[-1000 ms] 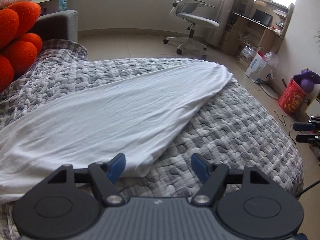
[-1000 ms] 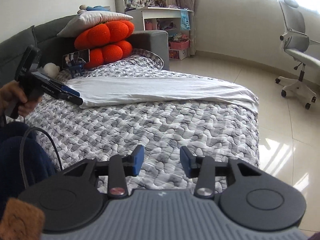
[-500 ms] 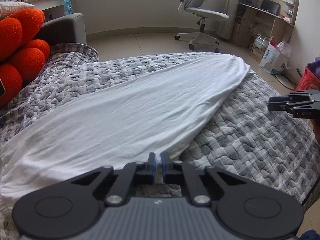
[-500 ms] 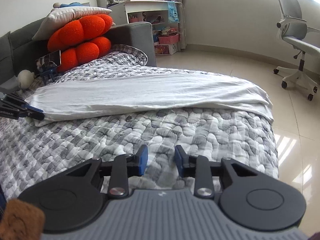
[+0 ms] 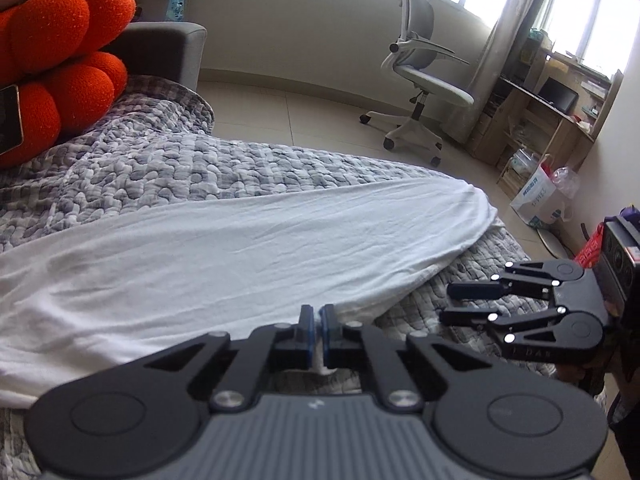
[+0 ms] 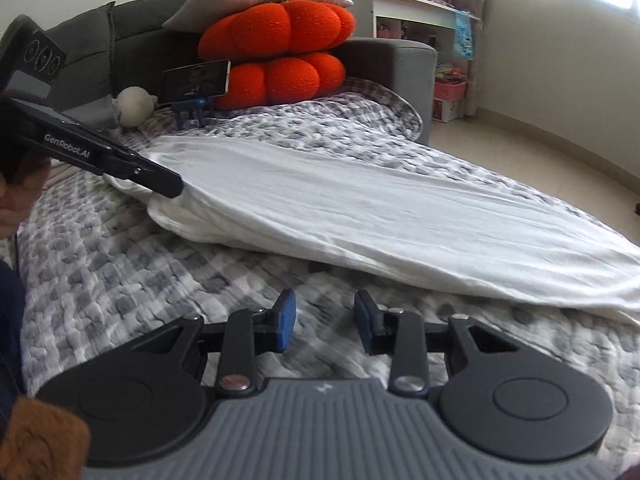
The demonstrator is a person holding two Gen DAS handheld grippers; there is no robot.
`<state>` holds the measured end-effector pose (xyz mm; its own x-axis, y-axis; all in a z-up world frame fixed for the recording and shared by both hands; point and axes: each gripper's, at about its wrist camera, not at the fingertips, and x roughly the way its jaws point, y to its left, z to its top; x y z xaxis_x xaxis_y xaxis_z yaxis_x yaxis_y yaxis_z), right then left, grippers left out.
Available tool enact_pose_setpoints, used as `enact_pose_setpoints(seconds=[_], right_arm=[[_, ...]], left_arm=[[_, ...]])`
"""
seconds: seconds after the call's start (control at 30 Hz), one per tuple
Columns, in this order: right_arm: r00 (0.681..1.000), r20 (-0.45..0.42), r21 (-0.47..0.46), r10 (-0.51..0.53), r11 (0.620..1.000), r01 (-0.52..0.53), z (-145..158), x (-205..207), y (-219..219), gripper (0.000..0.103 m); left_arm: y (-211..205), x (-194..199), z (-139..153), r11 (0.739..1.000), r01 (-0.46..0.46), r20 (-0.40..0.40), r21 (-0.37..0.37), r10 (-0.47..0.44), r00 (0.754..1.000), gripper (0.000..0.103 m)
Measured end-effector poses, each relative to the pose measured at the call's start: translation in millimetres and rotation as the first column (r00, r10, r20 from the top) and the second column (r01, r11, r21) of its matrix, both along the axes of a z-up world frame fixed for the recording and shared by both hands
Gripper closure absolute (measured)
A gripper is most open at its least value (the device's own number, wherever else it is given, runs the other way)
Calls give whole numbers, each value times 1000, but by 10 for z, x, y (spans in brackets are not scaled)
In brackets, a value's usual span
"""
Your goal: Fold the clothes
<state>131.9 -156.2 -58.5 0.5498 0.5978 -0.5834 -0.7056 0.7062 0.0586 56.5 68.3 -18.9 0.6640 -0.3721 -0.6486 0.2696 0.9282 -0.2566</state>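
Observation:
A white garment (image 5: pixel 256 248) lies long and flat across the grey quilted cover (image 5: pixel 168 164). My left gripper (image 5: pixel 319 316) is shut on its near edge, with white cloth pinched between the blue pads. In the right wrist view the left gripper (image 6: pixel 176 189) grips the garment (image 6: pixel 360 208) at its left end. My right gripper (image 6: pixel 325 314) hovers over the quilt (image 6: pixel 132 264) just short of the garment's near edge. Its jaws are opening, with nothing between them. The left wrist view shows the right gripper (image 5: pixel 446 302) coming in from the right, close to the cloth's edge.
Orange pumpkin cushions (image 6: pixel 276 52) and a white pillow (image 6: pixel 256 0) are stacked against the grey sofa arm (image 6: pixel 404 60). A phone on a blue stand (image 6: pixel 196 84) faces the quilt. An office chair (image 5: pixel 420 80), a desk (image 5: pixel 540 120) and bags (image 5: pixel 540 196) stand on the tiled floor beyond.
My left gripper has shut on the garment's near edge. The right gripper has swung in toward the garment, and now shows beside the cloth in the left wrist view.

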Motion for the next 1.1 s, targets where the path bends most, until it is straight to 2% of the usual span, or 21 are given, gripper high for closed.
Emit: enact_pose_setpoints(seconds=[0.23,0.33,0.37,0.4,0.43,0.53,0.7,0.77,0.83,0.97,1.1], right_arm=[[999,18,80,48,996,-49,65,40,279,65],[996,57,89,64,994,-69,110,20,325,65],[995,76,91,65,993,-72,131,12,337,64],[993,93,92,66,993,-75,152,5,349,58],[993,86,93,75,992,-83,151,21,356,53],[995,43,78,89,993,-92,121,43,384,53],[988,3,162,152,975,-150,128,-107,302,53],[985,-7,141,170,976,-168,96,-101,382,53],[989,12,106,147,983,-147,73,-62,473,53],[986,-12,149,164,976,-161,72,78,513,52],[972,21,54,233,971,-234,46,90,648,44]], left_arm=[[15,-55,-4,1000,-13,6,-15,13,1000,100],[19,-71,12,1000,-24,16,-16,24,1000,100],[12,-81,21,1000,-26,23,-12,26,999,100],[6,-92,30,1000,-28,30,-7,28,999,100],[2,-95,35,1000,-30,33,-6,30,999,100],[2,-90,40,999,-39,34,-4,39,999,100],[13,-107,48,999,-49,45,-6,49,998,100],[-17,-127,44,999,-40,50,-3,40,998,100],[-58,-154,29,999,-30,55,13,30,998,100],[-88,-200,12,999,-24,57,34,22,998,100],[-89,-223,25,999,-26,67,36,23,997,100]])
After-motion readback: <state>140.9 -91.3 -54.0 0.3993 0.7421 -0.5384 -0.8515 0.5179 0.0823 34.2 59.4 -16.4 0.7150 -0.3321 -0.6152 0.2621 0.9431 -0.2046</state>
